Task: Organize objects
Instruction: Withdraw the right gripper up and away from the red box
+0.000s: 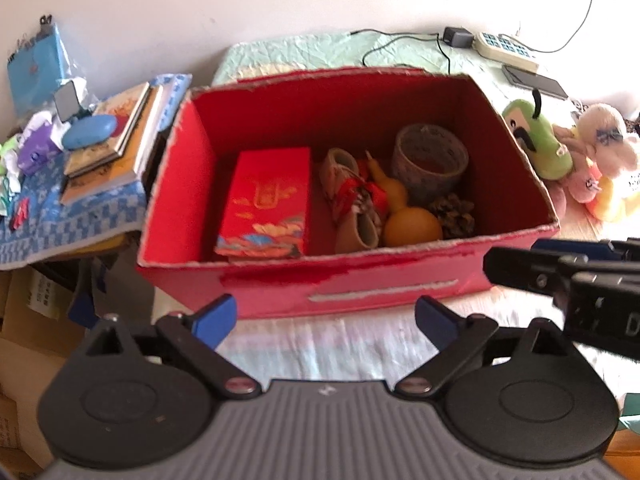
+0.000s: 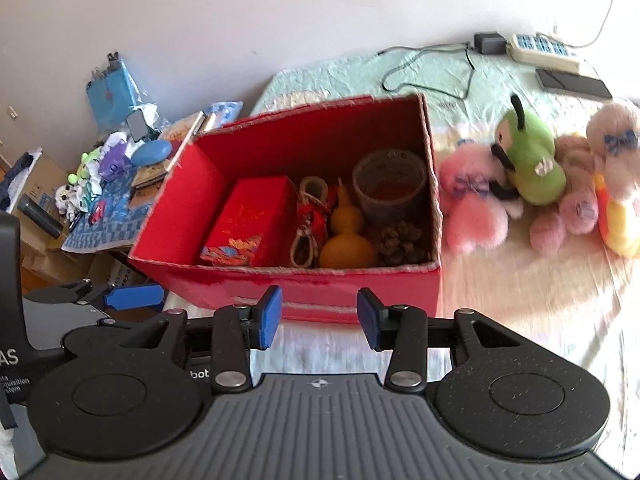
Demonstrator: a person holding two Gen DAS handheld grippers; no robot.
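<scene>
1. Box (image 1: 348, 280), red, open-topped, on the bed, dead ahead at 12 o'clock of both grippers; likely the collecting bin, hence the open top facing up.
2. Inside, packed side by side on the floor: red packet (image 1: 266, 204) toward 9 o'clock, small shoes (image 1: 352, 204) mid-box, gourd (image 1: 404, 216) just beside them, tape roll (image 1: 430, 164) at the far 2 o'clock corner, pine cone (image 1: 454, 214) in front of the roll.
3. Outside, toward 3 o'clock: plush toys (image 2: 532, 172) heaped on the bed, near the box wall but not in it; probably next to be sorted.
4. Toward 9 o'clock: books (image 1: 116, 136) and clutter on a side table.
5. Left gripper (image 1: 326, 322): held low before the near wall, fingers spread wide, empty.
6. Right gripper (image 2: 319, 318): level, at the same wall, fingers parted, narrower gap, empty.
</scene>
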